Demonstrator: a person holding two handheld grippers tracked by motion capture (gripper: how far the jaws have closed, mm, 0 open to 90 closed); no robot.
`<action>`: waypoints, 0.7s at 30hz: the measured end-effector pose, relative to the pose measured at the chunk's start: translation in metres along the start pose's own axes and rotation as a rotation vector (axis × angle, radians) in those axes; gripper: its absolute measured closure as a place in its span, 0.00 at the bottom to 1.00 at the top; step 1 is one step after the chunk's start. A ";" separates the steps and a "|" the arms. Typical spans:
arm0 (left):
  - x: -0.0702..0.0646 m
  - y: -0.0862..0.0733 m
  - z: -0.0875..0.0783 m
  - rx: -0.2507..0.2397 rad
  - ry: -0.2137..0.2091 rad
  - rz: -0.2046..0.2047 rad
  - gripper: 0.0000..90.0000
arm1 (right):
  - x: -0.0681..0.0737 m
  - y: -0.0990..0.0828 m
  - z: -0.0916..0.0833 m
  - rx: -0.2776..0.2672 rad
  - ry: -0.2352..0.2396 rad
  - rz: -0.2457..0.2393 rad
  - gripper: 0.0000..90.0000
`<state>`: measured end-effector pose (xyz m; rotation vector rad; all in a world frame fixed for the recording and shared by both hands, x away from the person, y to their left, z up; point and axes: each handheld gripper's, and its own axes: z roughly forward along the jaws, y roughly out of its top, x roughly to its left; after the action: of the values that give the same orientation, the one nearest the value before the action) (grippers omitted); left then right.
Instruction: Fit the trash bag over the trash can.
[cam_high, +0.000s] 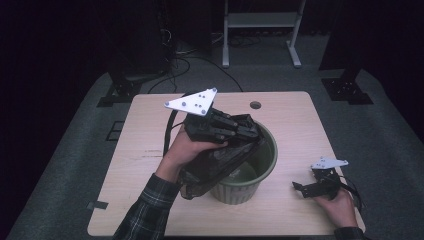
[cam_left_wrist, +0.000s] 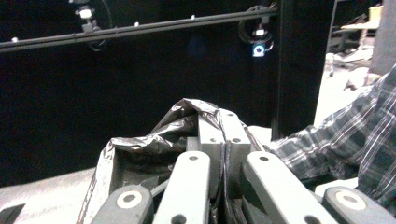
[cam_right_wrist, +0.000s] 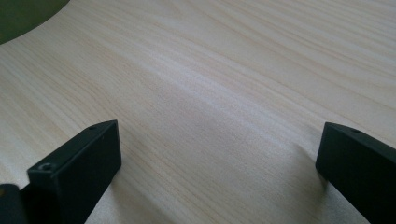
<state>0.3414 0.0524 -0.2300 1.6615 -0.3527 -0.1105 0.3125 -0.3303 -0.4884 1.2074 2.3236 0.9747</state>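
A green bin (cam_high: 267, 160) stands in the middle of the wooden table (cam_high: 290, 115). My left gripper (cam_high: 250, 132) hovers over the bin's near-left rim, shut on a black plastic bag (cam_high: 207, 170) that hangs down over the rim and the bin's left side. In the left gripper view the jaws (cam_left_wrist: 225, 122) press together with crumpled black bag (cam_left_wrist: 149, 142) pinched between them and draped to the left. My right gripper (cam_high: 304, 189) rests low on the table to the right of the bin, open. Bare wood lies between its black fingers (cam_right_wrist: 79, 163).
A corner of the green bin (cam_right_wrist: 18, 14) shows at the top left of the right gripper view. A plaid sleeve (cam_left_wrist: 341, 140) is at the right of the left gripper view. A small round hole (cam_high: 255, 105) marks the table's far side. Dark stands and cables surround the table.
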 end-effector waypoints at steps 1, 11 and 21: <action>0.000 0.001 0.003 0.006 -0.004 0.004 0.99 | 0.000 0.000 0.000 -0.001 -0.001 0.000 0.00; 0.005 -0.004 0.008 0.039 0.010 -0.022 0.99 | 0.000 0.000 0.000 -0.001 0.001 -0.001 0.00; 0.011 -0.036 -0.026 0.057 0.124 -0.124 0.98 | 0.000 0.000 0.000 -0.001 0.001 0.000 0.00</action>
<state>0.3652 0.0772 -0.2603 1.7378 -0.1607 -0.0904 0.3127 -0.3302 -0.4884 1.2062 2.3243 0.9765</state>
